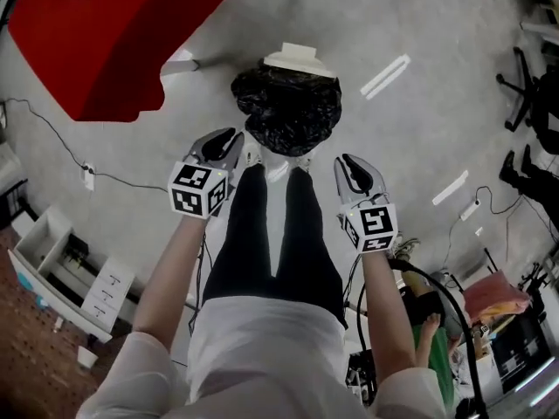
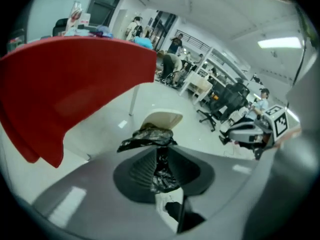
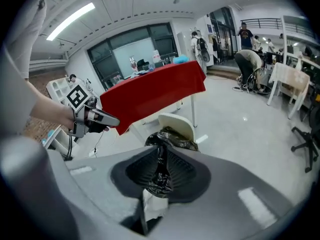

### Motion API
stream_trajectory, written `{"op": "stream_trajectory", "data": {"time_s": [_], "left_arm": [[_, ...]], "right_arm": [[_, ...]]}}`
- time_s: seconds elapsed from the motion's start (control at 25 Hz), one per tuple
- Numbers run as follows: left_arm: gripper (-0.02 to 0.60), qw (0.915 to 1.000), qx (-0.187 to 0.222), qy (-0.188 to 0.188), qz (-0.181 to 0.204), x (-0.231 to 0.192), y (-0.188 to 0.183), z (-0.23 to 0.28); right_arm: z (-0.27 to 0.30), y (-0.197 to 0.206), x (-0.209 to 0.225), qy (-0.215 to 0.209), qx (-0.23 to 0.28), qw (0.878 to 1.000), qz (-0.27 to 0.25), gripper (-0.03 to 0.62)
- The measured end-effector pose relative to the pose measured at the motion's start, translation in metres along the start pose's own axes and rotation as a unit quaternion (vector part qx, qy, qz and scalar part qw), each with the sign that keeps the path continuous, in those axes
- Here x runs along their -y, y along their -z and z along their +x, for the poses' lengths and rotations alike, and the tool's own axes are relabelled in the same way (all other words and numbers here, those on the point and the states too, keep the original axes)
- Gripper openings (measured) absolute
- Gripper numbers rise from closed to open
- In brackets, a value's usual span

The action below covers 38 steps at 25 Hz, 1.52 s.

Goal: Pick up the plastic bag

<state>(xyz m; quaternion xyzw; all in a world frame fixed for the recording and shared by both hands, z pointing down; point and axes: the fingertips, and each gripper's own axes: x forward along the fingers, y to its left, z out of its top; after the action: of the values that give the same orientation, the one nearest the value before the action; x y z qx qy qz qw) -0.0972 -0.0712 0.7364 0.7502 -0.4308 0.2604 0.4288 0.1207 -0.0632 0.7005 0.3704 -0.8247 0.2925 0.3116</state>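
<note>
A crumpled black plastic bag [image 1: 286,110] lines a white bin [image 1: 299,58] on the grey floor, just beyond the person's feet. Both grippers hang at hip height, above and short of the bag, touching nothing. My left gripper [image 1: 234,134] is left of the bag and my right gripper [image 1: 344,159] is right of it. In the left gripper view the jaws [image 2: 161,151] stand a narrow slit apart, and the bag [image 2: 147,136] shows beyond them. The right gripper [image 3: 161,156] shows the same narrow slit, with the bag [image 3: 172,138] beyond. Nothing is gripped.
A red-topped table [image 1: 113,33] stands at the far left, its leg near the bin. A white drawer unit [image 1: 65,269] sits at the lower left with a cable beside it. Office chairs [image 1: 528,85] and a power strip [image 1: 472,209] are on the right. People stand far off [image 3: 247,59].
</note>
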Motion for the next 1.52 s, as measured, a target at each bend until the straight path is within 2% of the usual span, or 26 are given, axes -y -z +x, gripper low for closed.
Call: {"op": "stream_trajectory", "data": {"time_s": [0.2, 0.32, 0.4, 0.52, 0.6, 0.76, 0.84, 0.92, 1.0, 1.12, 1.2, 1.24, 1.32, 1.52], "left_arm": [[0.135, 0.9969, -0.045, -0.007, -0.064, -0.04, 0.05, 0.075], [0.209, 0.9909, -0.065, 0.001, -0.118, -0.056, 0.076, 0.11], [0.254, 0.9871, -0.076, -0.001, -0.141, -0.065, 0.087, 0.124], [0.358, 0.9839, -0.091, -0.017, -0.153, -0.075, 0.099, 0.142], [0.399, 0.9835, -0.088, -0.025, -0.156, -0.081, 0.1, 0.157], [0.417, 0.9812, -0.092, -0.023, -0.168, -0.089, 0.108, 0.178], [0.417, 0.9792, -0.097, -0.025, -0.176, -0.096, 0.116, 0.183], [0.376, 0.9777, -0.098, -0.036, -0.182, -0.104, 0.125, 0.189], [0.292, 0.9773, -0.094, -0.043, -0.185, -0.109, 0.13, 0.196], [0.151, 0.9781, -0.092, -0.051, -0.179, -0.11, 0.137, 0.194], [0.065, 0.9794, -0.095, -0.055, -0.17, -0.11, 0.143, 0.19], [0.035, 0.9798, -0.097, -0.056, -0.166, -0.109, 0.145, 0.188], [0.015, 0.9813, -0.095, -0.056, -0.158, -0.107, 0.146, 0.185], [0.011, 0.9861, -0.077, -0.06, -0.135, -0.1, 0.128, 0.16]], "right_arm": [[0.068, 0.051, 0.025, -0.009, -0.029, 0.999, 0.015, 0.086], [0.103, 0.08, 0.036, -0.008, -0.047, 0.998, 0.034, 0.101], [0.124, 0.096, 0.043, -0.002, -0.06, 0.997, 0.051, 0.13], [0.151, 0.124, 0.057, 0.018, -0.083, 0.993, 0.079, 0.179], [0.169, 0.142, 0.068, 0.029, -0.098, 0.99, 0.096, 0.206], [0.194, 0.163, 0.075, 0.04, -0.128, 0.985, 0.106, 0.311], [0.206, 0.174, 0.072, 0.034, -0.148, 0.983, 0.104, 0.342], [0.219, 0.189, 0.075, 0.027, -0.165, 0.98, 0.109, 0.342], [0.227, 0.199, 0.082, 0.02, -0.173, 0.978, 0.117, 0.324], [0.227, 0.202, 0.078, -0.004, -0.165, 0.978, 0.13, 0.215], [0.223, 0.201, 0.072, -0.011, -0.16, 0.98, 0.118, 0.117], [0.22, 0.199, 0.07, -0.01, -0.158, 0.981, 0.109, 0.02], [0.214, 0.196, 0.067, -0.01, -0.152, 0.983, 0.102, 0.005], [0.188, 0.177, 0.067, -0.001, -0.134, 0.985, 0.105, 0.003]]}}
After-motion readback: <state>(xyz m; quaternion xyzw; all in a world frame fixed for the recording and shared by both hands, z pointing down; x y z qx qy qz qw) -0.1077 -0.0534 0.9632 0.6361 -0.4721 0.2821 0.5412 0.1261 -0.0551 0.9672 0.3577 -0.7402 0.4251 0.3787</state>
